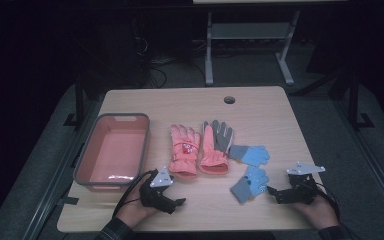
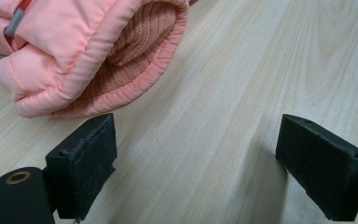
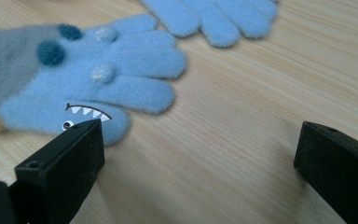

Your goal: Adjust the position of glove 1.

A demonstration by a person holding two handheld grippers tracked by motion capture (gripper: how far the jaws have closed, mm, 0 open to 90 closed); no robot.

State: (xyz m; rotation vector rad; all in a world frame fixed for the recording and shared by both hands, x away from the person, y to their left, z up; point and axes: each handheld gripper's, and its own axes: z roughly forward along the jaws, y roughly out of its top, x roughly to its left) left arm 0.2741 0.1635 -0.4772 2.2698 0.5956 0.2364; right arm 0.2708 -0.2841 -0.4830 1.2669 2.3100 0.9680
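Gloves, four, laid out across the middle of the wooden desk (image 1: 260,107). Two salmon-pink ski gloves: the left pink glove (image 1: 184,150) back up with a small badge, the right pink glove (image 1: 216,146) palm up with a grey palm. Two blue knit gloves with grey cuffs: the upper blue glove (image 1: 250,154) lying crosswise just beside the right pink glove's cuff; the lower blue glove (image 1: 250,184) nearer the desk's front edge, bearing a shark mouth, an eye and dark pompoms.

Basin, one: a pink basin (image 1: 83,157) with grey rim at the desk's left, nothing in it.

Tongs, two, each held in a hand at the front edge. Left tongs (image 1: 181,202) released, jaws wide apart over bare wood, just short of the left pink glove's cuff, nothing between them. Right tongs (image 1: 269,192) likewise released, jaws spread, one jaw next to the lower blue glove's thumb, nothing gripped.

Cable hole (image 1: 229,99), one, near the desk's far edge.
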